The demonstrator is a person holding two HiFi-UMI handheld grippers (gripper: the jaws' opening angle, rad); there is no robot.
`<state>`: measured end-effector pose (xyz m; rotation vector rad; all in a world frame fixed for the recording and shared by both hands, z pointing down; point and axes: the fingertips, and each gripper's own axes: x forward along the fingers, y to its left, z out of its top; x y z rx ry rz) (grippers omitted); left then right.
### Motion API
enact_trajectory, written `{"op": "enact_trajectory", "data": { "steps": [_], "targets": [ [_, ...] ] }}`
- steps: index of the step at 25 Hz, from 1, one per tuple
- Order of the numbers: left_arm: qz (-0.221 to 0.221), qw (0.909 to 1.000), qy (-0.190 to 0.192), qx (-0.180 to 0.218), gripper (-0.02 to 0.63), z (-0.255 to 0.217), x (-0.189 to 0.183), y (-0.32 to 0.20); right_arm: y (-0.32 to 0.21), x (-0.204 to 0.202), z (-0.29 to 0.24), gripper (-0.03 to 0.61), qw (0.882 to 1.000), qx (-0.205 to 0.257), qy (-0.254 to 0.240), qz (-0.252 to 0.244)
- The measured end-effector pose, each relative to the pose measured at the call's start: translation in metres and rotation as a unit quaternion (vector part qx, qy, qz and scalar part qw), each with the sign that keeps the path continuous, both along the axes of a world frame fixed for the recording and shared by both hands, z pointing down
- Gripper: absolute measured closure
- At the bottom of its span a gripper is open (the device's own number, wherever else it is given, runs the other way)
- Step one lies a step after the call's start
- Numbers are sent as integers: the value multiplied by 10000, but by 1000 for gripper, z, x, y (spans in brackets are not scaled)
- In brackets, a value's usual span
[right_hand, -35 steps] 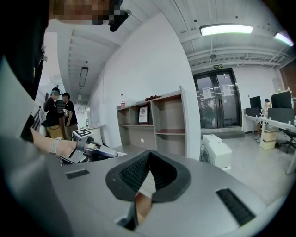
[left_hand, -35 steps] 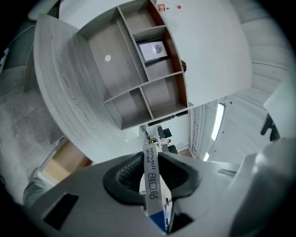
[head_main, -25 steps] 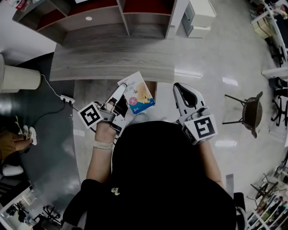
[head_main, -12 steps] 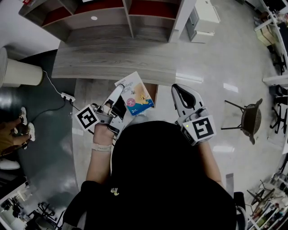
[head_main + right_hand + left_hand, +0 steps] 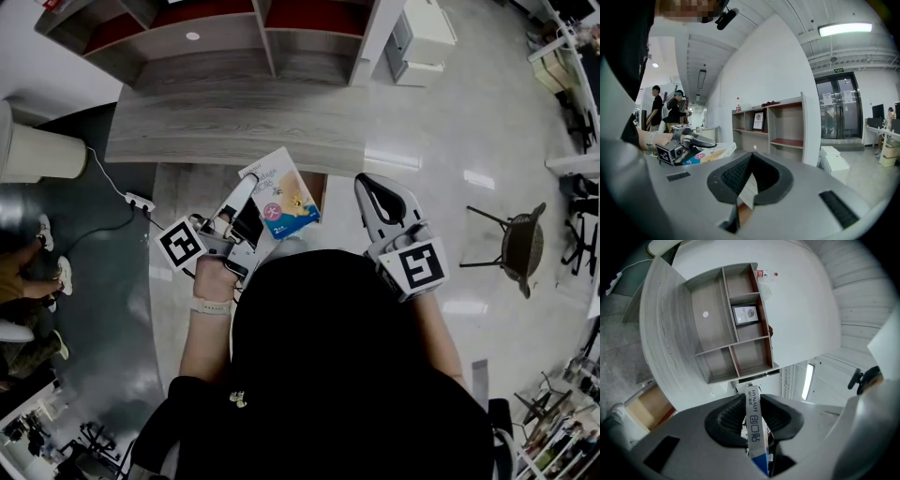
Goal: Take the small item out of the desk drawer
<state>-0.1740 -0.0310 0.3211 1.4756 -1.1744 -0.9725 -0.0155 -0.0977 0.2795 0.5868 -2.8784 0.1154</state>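
Note:
My left gripper (image 5: pixel 249 186) is shut on a flat blue and white carton (image 5: pixel 281 199) with a cartoon picture, held up in front of the grey wooden desk (image 5: pixel 234 122). The left gripper view shows the carton's printed edge (image 5: pixel 753 420) clamped between the ribbed pads (image 5: pixel 729 418). Just beyond the carton the desk drawer (image 5: pixel 317 187) stands pulled out, its brown inside partly hidden. My right gripper (image 5: pixel 371 181) hovers to the right of the drawer, jaws together with nothing in them. From the right gripper view (image 5: pixel 751 157) I see the left gripper (image 5: pixel 689 140) and the carton (image 5: pixel 715 152).
A shelf unit with red-brown compartments (image 5: pixel 234 28) stands on the desk's far side and holds a framed picture (image 5: pixel 746 315). A white cabinet (image 5: pixel 427 33) sits at the right, a chair (image 5: pixel 520 239) further right, a power strip (image 5: pixel 141 203) on the floor at left. Two people (image 5: pixel 665 110) stand far off.
Both grippers and the carton keep their places. The head view has shifted slightly, and a person's feet at the left edge have moved.

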Motion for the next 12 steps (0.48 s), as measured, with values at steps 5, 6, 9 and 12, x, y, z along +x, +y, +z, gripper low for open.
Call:
{"op": "enact_trajectory", "data": {
  "steps": [5,6,9,12],
  "targets": [
    [9,10000,-4,-10,512,1,1,-1,0,2,1,581,10000,-24,10,31],
    [12,10000,-6,-18,512,1,1,-1,0,2,1,581,10000,-28,14,32],
    [16,10000,10,-42,512,3,0,0,1,1,2,581,10000,-33,35,31],
    [20,10000,24,-68,512,7,-1,0,1,0,3,581,10000,-28,42,41]
  ]
}}
